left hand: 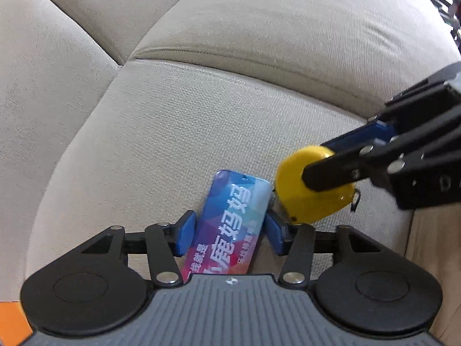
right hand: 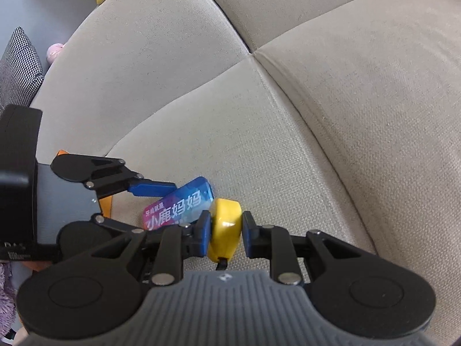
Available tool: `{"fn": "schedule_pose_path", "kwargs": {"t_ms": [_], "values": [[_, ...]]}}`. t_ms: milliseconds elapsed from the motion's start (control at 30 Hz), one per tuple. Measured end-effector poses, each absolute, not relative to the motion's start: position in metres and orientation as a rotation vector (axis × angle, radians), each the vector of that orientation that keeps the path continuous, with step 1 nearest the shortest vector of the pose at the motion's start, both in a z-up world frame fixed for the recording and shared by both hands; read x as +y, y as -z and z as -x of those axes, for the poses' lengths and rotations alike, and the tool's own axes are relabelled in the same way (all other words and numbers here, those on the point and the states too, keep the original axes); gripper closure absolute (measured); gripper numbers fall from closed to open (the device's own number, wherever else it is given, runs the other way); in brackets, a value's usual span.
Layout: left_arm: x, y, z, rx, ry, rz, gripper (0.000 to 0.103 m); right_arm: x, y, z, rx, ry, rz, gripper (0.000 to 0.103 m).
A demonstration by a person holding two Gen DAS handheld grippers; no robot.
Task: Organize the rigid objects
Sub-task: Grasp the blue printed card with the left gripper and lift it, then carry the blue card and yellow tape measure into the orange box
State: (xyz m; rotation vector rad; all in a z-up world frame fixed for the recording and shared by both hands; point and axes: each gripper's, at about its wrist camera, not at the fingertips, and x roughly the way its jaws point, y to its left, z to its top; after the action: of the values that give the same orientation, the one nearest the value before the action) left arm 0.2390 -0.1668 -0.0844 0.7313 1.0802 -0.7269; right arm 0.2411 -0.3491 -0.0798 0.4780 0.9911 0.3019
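Lower centre of the left view: left gripper about half open, blue pads flanking the box without pressing, apparently to release it on the sofa. At right, the right gripper is clamped on the yellow tape measure, carried in touching the box, probably for grouping.

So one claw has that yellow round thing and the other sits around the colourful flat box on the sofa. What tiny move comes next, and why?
Probably closing the left gripper on the flat colourful rectangular box. Its blue pads already flank the box, which lies on the beige fabric sofa cushion, but gaps show on both sides. The right gripper is already shut on the yellow round tape measure.
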Motion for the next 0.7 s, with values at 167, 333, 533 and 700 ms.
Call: {"fn": "schedule_pose_path", "kwargs": {"t_ms": [167, 333, 533, 700], "values": [[-0.167, 0.082, -0.236, 1.078, 0.692, -0.693, 0.050, -0.349, 0.086, -0.245, 0.993, -0.300, -0.477, 0.080], [-0.160, 0.077, -0.228, 1.080, 0.616, -0.585, 0.051, -0.349, 0.084, -0.241, 0.979, -0.296, -0.463, 0.080], [-0.142, 0.051, -0.209, 1.032, 0.526, -0.421, 0.052, -0.348, 0.071, -0.232, 0.953, -0.289, -0.437, 0.081], [-0.116, 0.007, -0.178, 0.949, 0.481, -0.262, 0.052, -0.342, 0.049, -0.217, 0.911, -0.334, -0.420, 0.081]]}}
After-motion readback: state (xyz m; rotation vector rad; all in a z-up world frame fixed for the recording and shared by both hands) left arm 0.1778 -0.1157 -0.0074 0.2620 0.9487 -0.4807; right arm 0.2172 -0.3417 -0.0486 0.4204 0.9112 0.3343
